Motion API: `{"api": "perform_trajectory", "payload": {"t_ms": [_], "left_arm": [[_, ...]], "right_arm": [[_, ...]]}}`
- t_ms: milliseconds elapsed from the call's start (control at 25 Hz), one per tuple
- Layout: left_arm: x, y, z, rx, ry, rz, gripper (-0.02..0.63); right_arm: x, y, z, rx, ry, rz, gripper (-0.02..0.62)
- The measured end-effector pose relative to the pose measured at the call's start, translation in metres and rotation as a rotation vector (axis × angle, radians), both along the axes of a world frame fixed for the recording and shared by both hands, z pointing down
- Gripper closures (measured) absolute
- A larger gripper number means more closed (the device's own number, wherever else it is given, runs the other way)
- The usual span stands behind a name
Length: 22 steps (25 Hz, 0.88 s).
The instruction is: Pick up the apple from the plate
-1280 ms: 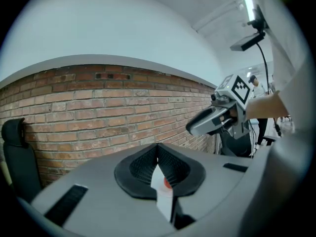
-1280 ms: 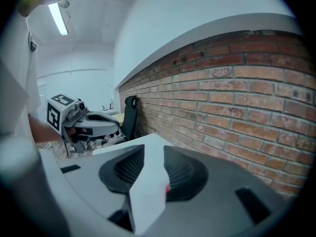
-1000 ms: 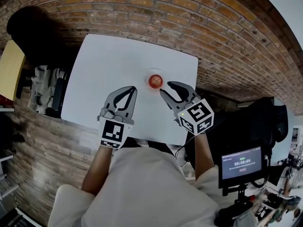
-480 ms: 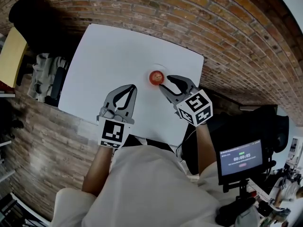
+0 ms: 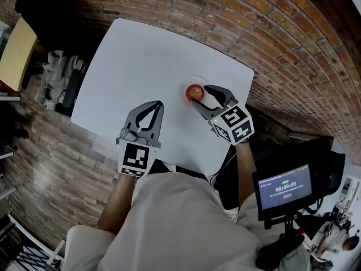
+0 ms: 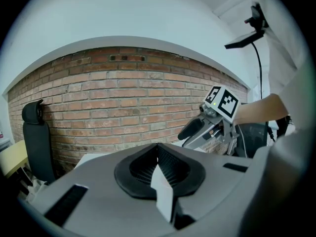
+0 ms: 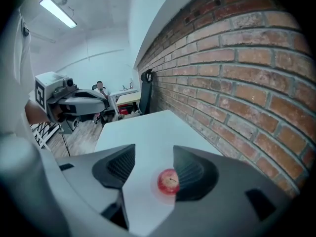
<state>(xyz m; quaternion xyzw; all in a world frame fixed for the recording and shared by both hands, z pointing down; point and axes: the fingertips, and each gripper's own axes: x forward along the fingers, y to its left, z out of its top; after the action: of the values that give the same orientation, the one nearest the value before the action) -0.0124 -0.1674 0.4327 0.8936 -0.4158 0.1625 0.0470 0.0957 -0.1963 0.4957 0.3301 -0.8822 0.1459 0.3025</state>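
Your right hand-held gripper [image 5: 201, 96], jaws opening with nothing between the pads, points at the small round red apple [image 5: 194, 91], which sits on a pale round plate [image 7: 155, 193] just ahead of its tips. Your left hand-held gripper [image 5: 158, 104], pressed together, lies farther away over the white counter [image 5: 141, 55].

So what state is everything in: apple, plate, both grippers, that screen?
Apple: whole, sitting on the plate, not gripped.
Plate: flat on the table, holding the apple.
Right gripper: jaws opening, apple ahead in line with the gap, untouched.
Left gripper: shut, empty.
Screen: lit.
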Motion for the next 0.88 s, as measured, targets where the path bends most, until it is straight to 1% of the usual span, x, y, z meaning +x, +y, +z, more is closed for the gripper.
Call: {"api": "perform_trajectory", "payload": {"t_ms": [120, 320, 440, 680, 880], "left_arm": [[-0.004, -0.005, 0.004, -0.002, -0.003, -0.002, 0.600], [-0.008, -0.010, 0.005, -0.001, -0.009, -0.003, 0.600], [-0.009, -0.010, 0.006, -0.005, -0.010, -0.006, 0.600], [-0.011, -0.007, 0.009, -0.019, -0.017, -0.007, 0.600], [-0.015, -0.004, 0.013, -0.025, -0.021, -0.011, 0.600]], "right_arm": [[-0.001, -0.005, 0.012, -0.012, 0.036, -0.018, 0.365], [0.001, -0.007, 0.025, -0.033, 0.064, -0.028, 0.365], [0.003, -0.006, 0.034, -0.039, 0.091, -0.045, 0.327], [0.009, -0.005, 0.052, -0.055, 0.145, -0.053, 0.318], [0.010, -0.007, 0.067, -0.058, 0.185, -0.083, 0.267]]}}
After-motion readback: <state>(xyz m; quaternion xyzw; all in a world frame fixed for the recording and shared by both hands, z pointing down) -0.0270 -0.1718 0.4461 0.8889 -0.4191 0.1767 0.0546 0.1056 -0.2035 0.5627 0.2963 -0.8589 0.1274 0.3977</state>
